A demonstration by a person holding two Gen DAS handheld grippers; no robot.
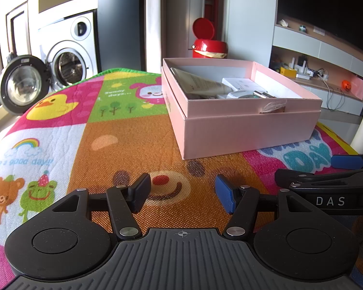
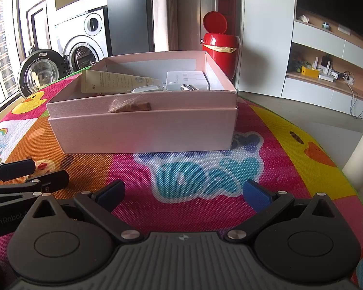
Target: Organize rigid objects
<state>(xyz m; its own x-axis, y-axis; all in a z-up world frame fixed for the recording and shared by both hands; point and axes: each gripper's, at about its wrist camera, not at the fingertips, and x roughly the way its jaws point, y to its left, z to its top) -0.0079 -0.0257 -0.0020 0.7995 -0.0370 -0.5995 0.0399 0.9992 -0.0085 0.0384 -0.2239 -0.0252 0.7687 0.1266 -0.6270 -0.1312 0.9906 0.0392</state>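
1. My left gripper (image 1: 182,193) hung low over the mat, its fingers spread wide with nothing between them.
2. My right gripper (image 2: 184,194) sat beside it at the same height, fingers spread even wider and just as empty.
3. Each showed in the other's view: the right one's arm at the right edge of the left camera, the left one's at the left edge of the right camera.
4. Under both lay the colourful play mat (image 1: 60,130), printed with ducks, bears and a rainbow.
5. Ahead of me on the mat stood the pink box (image 2: 142,130), open-topped and nested in its lid.
6. Inside it lay a beige tube (image 2: 113,82) on its side, a white carton (image 2: 187,79) towards the back right, and 2 small metal cylinders (image 2: 190,87) just in front of the carton.
7. A tuft of pale fibre (image 2: 119,105) hung over the box's near rim.
8. Beyond stood a red bin (image 2: 220,46) with its lid up, and a washing machine (image 2: 82,50) with its door open.
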